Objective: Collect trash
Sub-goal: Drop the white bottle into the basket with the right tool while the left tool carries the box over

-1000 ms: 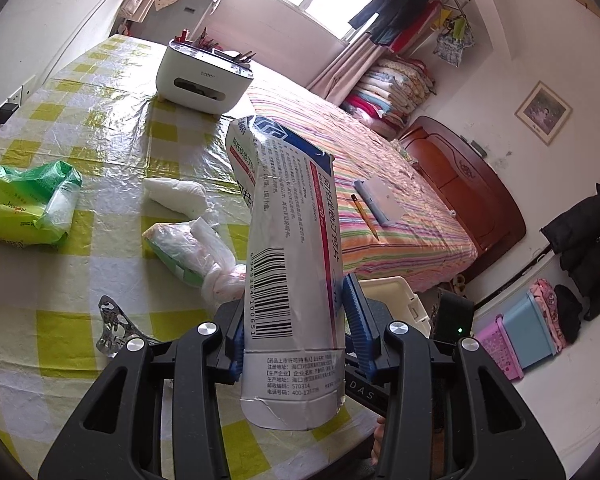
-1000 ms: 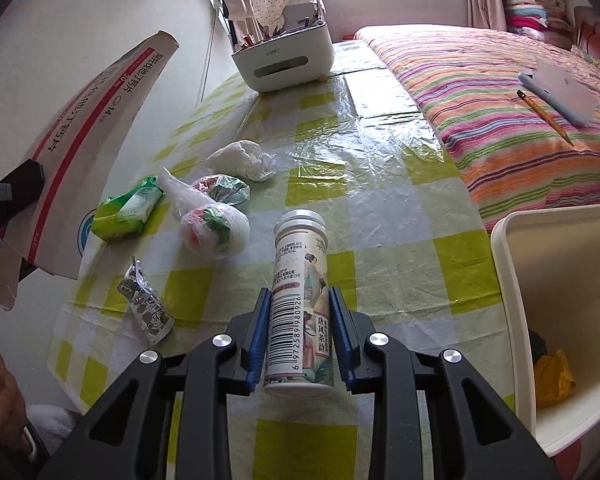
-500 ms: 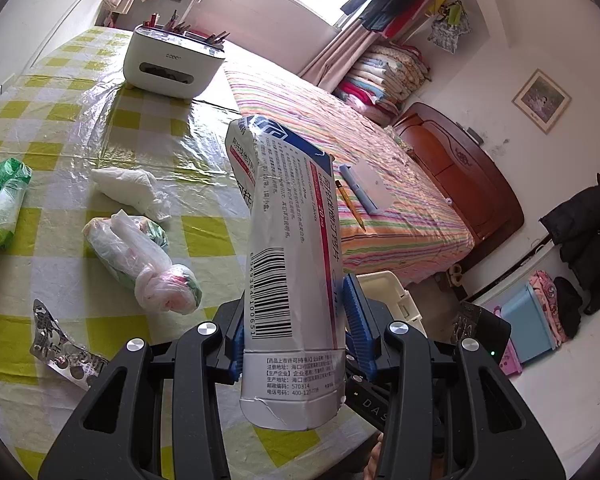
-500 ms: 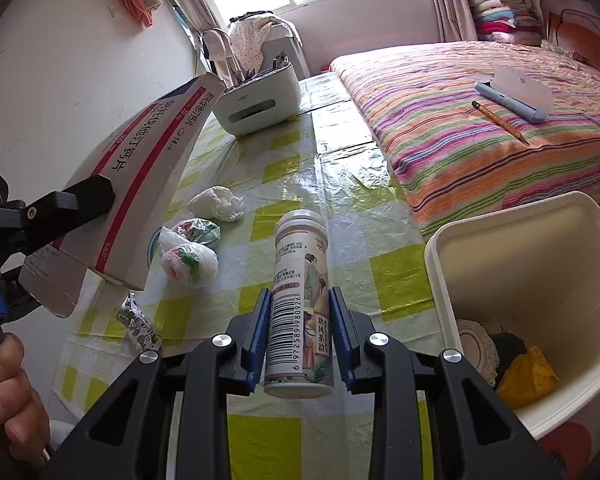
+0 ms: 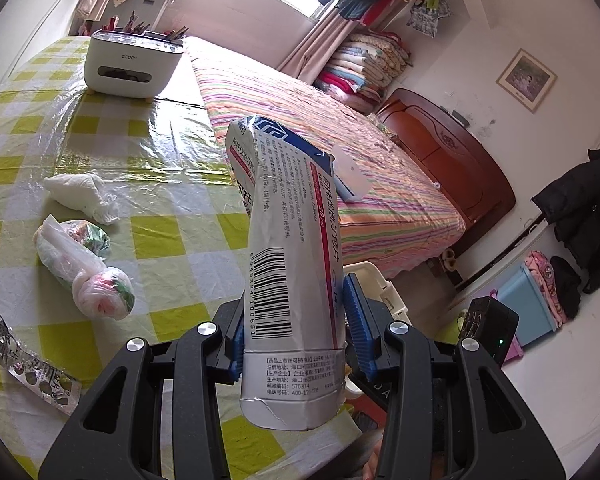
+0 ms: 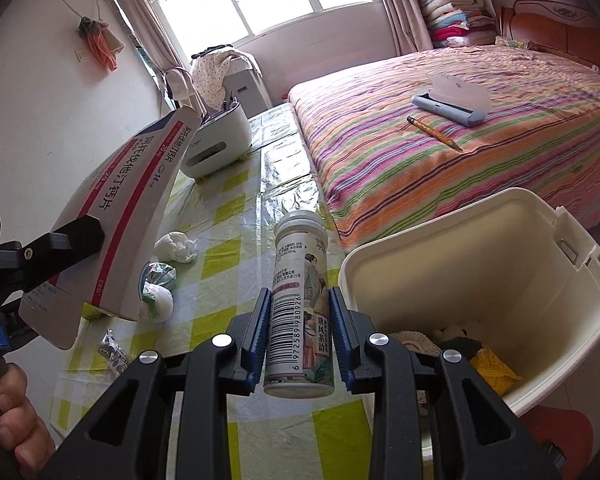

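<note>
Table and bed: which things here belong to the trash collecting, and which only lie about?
Belong to the job:
- medicine box, in left gripper
- bottle, in right gripper
- white bin
- crumpled tissue
- knotted bags
- blister pack

Only lying about:
- pencil
- desk organizer

Two claws are seen, the left claw [image 5: 294,344] and the right claw [image 6: 298,340]. One box [image 5: 292,248] and one bottle [image 6: 300,300] are counted. On the counter [image 5: 172,168], one tissue [image 5: 80,196], two knotted bags [image 5: 84,268] and one blister pack [image 5: 32,372] are counted. One bin [image 6: 500,248] is seen.
</note>
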Tool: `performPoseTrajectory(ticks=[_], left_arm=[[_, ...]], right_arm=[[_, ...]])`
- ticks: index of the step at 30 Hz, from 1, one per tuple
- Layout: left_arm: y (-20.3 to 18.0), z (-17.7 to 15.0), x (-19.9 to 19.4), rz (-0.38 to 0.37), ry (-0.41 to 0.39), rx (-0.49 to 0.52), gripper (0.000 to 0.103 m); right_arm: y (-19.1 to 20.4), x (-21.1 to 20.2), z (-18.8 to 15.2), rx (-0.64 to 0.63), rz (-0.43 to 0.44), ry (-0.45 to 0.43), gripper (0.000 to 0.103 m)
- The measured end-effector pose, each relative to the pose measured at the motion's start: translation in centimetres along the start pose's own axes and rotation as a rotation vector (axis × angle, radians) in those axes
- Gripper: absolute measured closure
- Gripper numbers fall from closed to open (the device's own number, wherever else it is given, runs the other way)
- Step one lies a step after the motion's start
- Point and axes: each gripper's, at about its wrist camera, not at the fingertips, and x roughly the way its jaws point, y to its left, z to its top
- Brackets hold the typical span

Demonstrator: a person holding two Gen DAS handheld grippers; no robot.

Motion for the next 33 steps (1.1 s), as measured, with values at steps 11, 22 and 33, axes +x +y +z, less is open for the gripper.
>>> performPoseTrajectory(ticks=[11, 22, 33], left_arm=[[-2.2, -0.5, 2.0, -0.017, 0.031, 0.038, 0.062], [-4.1, -0.9, 4.5, -0.037, 0.072, 0.079, 0.062], [-5.2, -1.9, 6.3, -0.034, 0.116, 0.128, 0.061]], right_arm=[[-3.4, -2.1, 0.7, 0.083, -0.081, -0.09, 0.075], [-6.0, -3.7, 0.6, 0.158, -0.1, -0.142, 0.074], [-7.5, -5.2, 0.5, 0.217, -0.093, -0.197, 0.074]])
